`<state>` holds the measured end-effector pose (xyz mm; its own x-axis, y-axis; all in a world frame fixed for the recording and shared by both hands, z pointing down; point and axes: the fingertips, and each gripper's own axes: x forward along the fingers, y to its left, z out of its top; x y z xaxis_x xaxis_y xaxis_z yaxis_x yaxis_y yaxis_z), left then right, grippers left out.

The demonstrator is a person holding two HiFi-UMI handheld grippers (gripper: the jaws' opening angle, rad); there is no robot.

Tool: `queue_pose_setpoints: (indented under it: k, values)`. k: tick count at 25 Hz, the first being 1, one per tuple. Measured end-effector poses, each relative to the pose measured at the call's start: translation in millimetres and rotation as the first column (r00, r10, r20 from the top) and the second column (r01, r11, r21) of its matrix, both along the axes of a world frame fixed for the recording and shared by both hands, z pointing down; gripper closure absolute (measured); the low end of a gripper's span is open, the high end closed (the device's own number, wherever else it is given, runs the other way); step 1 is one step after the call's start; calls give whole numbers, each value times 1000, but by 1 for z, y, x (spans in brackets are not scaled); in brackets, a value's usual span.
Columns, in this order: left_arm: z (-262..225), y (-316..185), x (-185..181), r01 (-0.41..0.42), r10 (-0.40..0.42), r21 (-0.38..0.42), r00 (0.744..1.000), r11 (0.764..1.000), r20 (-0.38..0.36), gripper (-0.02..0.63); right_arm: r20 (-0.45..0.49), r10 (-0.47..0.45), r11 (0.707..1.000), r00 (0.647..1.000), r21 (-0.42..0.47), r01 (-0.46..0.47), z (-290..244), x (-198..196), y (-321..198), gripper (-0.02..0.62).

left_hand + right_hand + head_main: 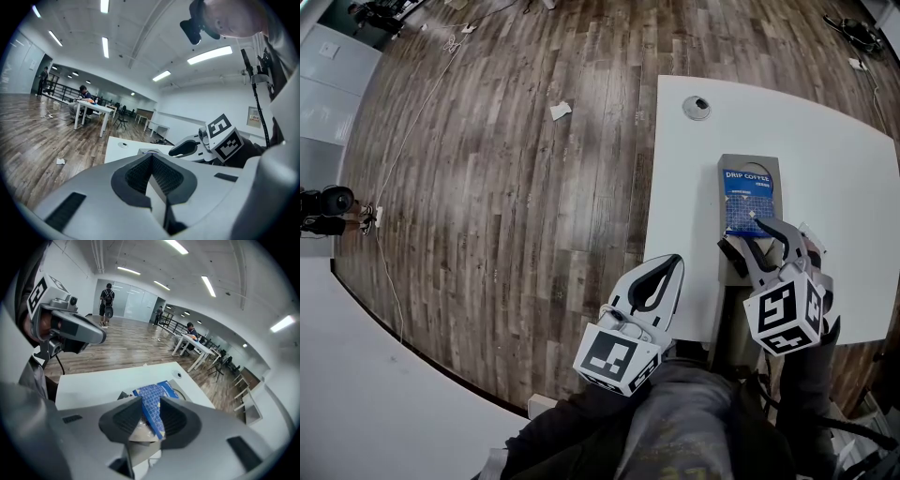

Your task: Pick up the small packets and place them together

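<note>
A blue "drip coffee" packet [748, 199] lies on a flat grey box [750, 164] near the white table's [834, 131] front edge. My right gripper [757, 234] stands at the packet's near end. In the right gripper view the blue packet [152, 401] sits between the jaws, which stand apart with a gap on the left side, so this gripper [150, 412] is open. A pale brownish packet [138, 430] shows below it. My left gripper [673, 264] hangs off the table's left edge over the floor, its jaws [151, 161] shut with nothing in them.
A round cable grommet [697, 108] sits at the table's far corner. A paper scrap [560, 111] and cables lie on the wood floor. Other tables, chairs and people are far off. The person's legs are below the table edge.
</note>
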<state>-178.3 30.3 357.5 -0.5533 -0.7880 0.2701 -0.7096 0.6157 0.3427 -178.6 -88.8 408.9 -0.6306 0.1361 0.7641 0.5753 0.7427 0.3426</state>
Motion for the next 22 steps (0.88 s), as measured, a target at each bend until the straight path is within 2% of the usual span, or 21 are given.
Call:
queue_pose_setpoints:
  k: [12,22]
  values:
    - [-15,-19,24,-50,50,3,998,999,42,603,58,43,999,997,-18,-42,-21,27,-12,491]
    - [-43,-55,86,-137,135,13,984,990,112,603,109,131,991,985,-5,-131,-43,101,-46,491]
